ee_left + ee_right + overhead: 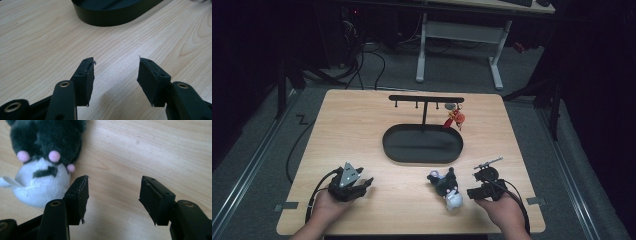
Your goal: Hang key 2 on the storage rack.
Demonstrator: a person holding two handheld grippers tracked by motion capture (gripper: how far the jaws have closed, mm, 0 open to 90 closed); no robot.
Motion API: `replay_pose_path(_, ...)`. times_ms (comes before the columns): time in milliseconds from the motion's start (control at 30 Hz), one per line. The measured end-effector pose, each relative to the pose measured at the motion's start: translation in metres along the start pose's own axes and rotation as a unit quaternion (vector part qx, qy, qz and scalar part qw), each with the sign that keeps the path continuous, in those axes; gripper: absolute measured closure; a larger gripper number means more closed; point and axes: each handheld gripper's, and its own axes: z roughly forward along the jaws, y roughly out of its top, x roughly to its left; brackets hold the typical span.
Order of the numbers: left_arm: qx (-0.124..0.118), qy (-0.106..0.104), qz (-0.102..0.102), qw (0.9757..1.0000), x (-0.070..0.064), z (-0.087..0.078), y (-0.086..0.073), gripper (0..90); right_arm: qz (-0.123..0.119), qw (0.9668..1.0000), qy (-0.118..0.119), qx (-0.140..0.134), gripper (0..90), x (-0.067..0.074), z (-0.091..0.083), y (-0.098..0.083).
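A: Where's the plush toy (448,189)?
B: Lying on the tabletop (362,130) near the front edge, just left of the right claw (470,193). Black body, white head with small pink dots.
A: Is the right claw holding it?
B: No. In the right gripper view the plush toy (42,157) lies just off the left jaw's outer side, and only bare wood shows between the jaws. They stand apart, gripping nothing.
A: And the left claw (366,184)?
B: Well apart from the toy, near the front left, also spread wide over bare wood with nothing in it. Its own view shows the left claw (115,75) facing the tray (110,15).
A: What lies beyond?
B: The black oval tray (422,145) mid-tabletop, with a rack (426,100) rising from it. A red charm (455,119) hangs at the rack's right end.
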Motion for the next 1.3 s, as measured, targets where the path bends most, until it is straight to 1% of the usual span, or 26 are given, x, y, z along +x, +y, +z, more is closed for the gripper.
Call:
replay_pose_path(67,0.002,0.0,0.002,1.0,-0.001,0.0,0.0,47.0,-0.002,0.9998,0.003,0.019,40.0,0.002,-0.003,0.001)
replay_pose_path(133,0.002,-0.002,0.001,1.0,-0.002,0.0,0.001,46.9,-0.008,0.9997,0.006,0.025,39.9,0.003,-0.006,0.002)
replay_pose_path(200,0.003,-0.002,0.003,1.0,-0.003,0.001,0.001,46.9,-0.011,0.9995,0.006,0.03,39.8,0.003,-0.008,0.003)
replay_pose_path(233,0.004,-0.002,0.005,1.0,-0.003,0.001,0.001,47.0,-0.014,0.9991,0.011,0.039,39.7,0.006,-0.012,0.005)
replay_pose_path(267,0.005,-0.003,0.007,1.0,-0.004,0.002,0.001,47.0,-0.014,0.9991,0.011,0.039,39.7,0.006,-0.012,0.005)
replay_pose_path(300,0.006,-0.003,0.009,0.9999,-0.005,0.002,0.001,46.9,-0.018,0.9988,0.01,0.044,39.6,0.007,-0.015,0.006)
replay_pose_path(333,0.007,-0.003,0.01,0.9999,-0.005,0.002,0.001,46.9,-0.026,0.9984,0.015,0.048,39.0,0.011,-0.019,0.009)
replay_pose_path(367,0.007,-0.004,0.009,0.9999,-0.005,0.003,0.002,46.9,-0.028,0.9981,0.016,0.052,38.5,0.012,-0.021,0.011)
replay_pose_path(433,0.008,-0.005,0.009,0.9999,-0.005,0.004,0.002,47.0,-0.031,0.9978,0.017,0.057,37.9,0.014,-0.023,0.012)
replay_pose_path(500,0.009,-0.006,0.009,0.9999,-0.005,0.004,0.001,47.0,-0.029,0.9976,0.026,0.057,36.7,0.017,-0.025,0.015)
replay_pose_path(567,0.007,-0.007,0.009,0.9999,-0.005,0.004,0.001,46.9,-0.03,0.997,0.036,0.061,33.3,0.023,-0.027,0.018)
replay_pose_path(600,0.007,-0.007,0.009,0.9999,-0.005,0.004,0.001,47.0,-0.03,0.997,0.036,0.061,33.3,0.023,-0.027,0.018)
replay_pose_path(667,0.007,-0.008,0.01,0.9999,-0.004,0.003,0.002,47.0,-0.037,0.9964,0.041,0.064,29.5,0.029,-0.027,0.022)
replay_pose_path(700,0.007,-0.008,0.01,0.9999,-0.004,0.003,0.001,46.9,-0.032,0.9961,0.049,0.065,25.6,0.036,-0.027,0.024)
replay_pose_path(733,0.007,-0.009,0.011,0.9999,-0.004,0.003,0.001,46.9,-0.032,0.9961,0.049,0.065,25.6,0.036,-0.027,0.024)
replay_pose_path(767,0.006,-0.009,0.011,0.9999,-0.004,0.002,0.001,47.0,-0.036,0.9953,0.06,0.068,22.7,0.042,-0.025,0.027)
replay_pose_path(833,0.006,-0.01,0.01,0.9999,-0.004,0.002,0.001,46.9,-0.038,0.9949,0.062,0.07,21.8,0.044,-0.024,0.028)
replay_pose_path(867,0.006,-0.01,0.01,0.9999,-0.004,0.002,0.001,47.0,-0.04,0.9941,0.068,0.075,20.6,0.051,-0.021,0.031)
replay_pose_path(900,0.007,-0.01,0.011,0.9999,-0.004,0.002,0.001,47.0,-0.041,0.9938,0.069,0.077,20.1,0.053,-0.019,0.032)
replay_pose_path(933,0.007,-0.01,0.011,0.9999,-0.004,0.002,0.001,46.9,-0.041,0.9938,0.069,0.077,20.1,0.053,-0.019,0.032)
replay_pose_path(1033,0.008,-0.011,0.01,0.9999,-0.003,0.002,0.001,47.0,-0.043,0.9927,0.071,0.087,19.6,0.057,-0.01,0.034)
replay_pose_path(1067,0.008,-0.011,0.011,0.9999,-0.003,0.002,0.001,47.0,-0.041,0.9923,0.071,0.094,19.6,0.057,-0.003,0.035)
replay_pose_path(1133,0.008,-0.011,0.011,0.9999,-0.003,0.002,0.001,47.0,-0.043,0.9919,0.071,0.097,19.6,0.057,0.001,0.036)
replay_pose_path(1167,0.008,-0.011,0.011,0.9998,-0.003,0.002,0.001,47.0,-0.039,0.9918,0.07,0.1,19.7,0.058,0.004,0.036)
replay_pose_path(1267,0.008,-0.011,0.011,0.9998,-0.003,0.002,0.0,47.0,-0.042,0.991,0.066,0.109,21.4,0.058,0.017,0.036)
replay_pose_path(1300,0.009,-0.012,0.011,0.9998,-0.003,0.002,0.0,47.0,-0.04,0.9906,0.064,0.114,22.7,0.058,0.022,0.036)
